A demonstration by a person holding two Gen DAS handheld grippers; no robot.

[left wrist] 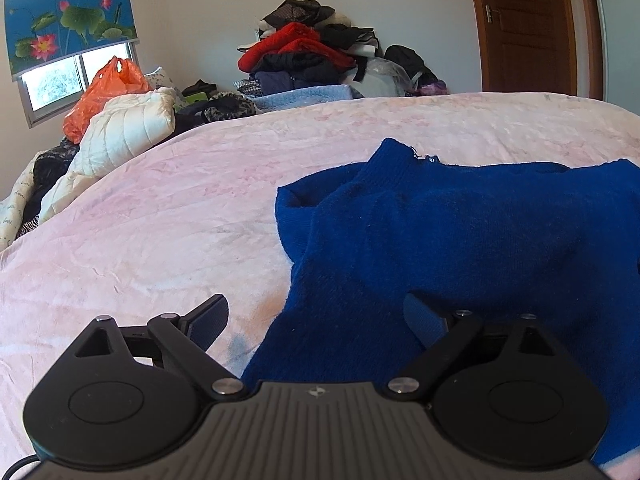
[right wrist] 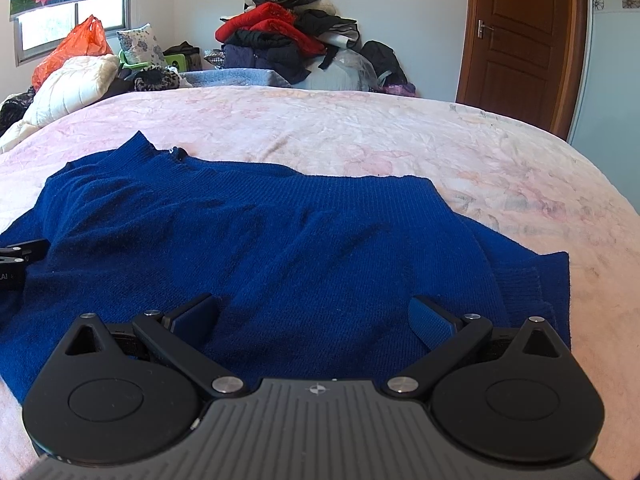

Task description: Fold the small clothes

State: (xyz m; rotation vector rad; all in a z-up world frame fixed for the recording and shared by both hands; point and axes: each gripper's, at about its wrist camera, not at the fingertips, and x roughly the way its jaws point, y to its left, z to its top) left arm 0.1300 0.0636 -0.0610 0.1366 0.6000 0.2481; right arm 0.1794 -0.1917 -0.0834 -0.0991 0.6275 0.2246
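A dark blue knit sweater (left wrist: 460, 232) (right wrist: 260, 232) lies spread on a pink bedspread (left wrist: 160, 208) (right wrist: 400, 140), its collar (right wrist: 140, 144) pointing away. My left gripper (left wrist: 314, 308) is open over the sweater's left edge: the right finger is above the knit, the left finger above bare bedspread, and nothing is pinched between them. My right gripper (right wrist: 314, 302) hovers open over the sweater's near right part, empty. Part of the left gripper (right wrist: 20, 258) shows at the left edge of the right wrist view, resting at the sweater's side.
Beyond the bed's far edge rises a heap of red and dark clothes (left wrist: 304, 56) (right wrist: 280, 36). An orange plastic bag (left wrist: 104, 92) and a white quilted jacket (left wrist: 124, 132) lie at the back left under a window. A brown door (right wrist: 520, 40) stands at the right.
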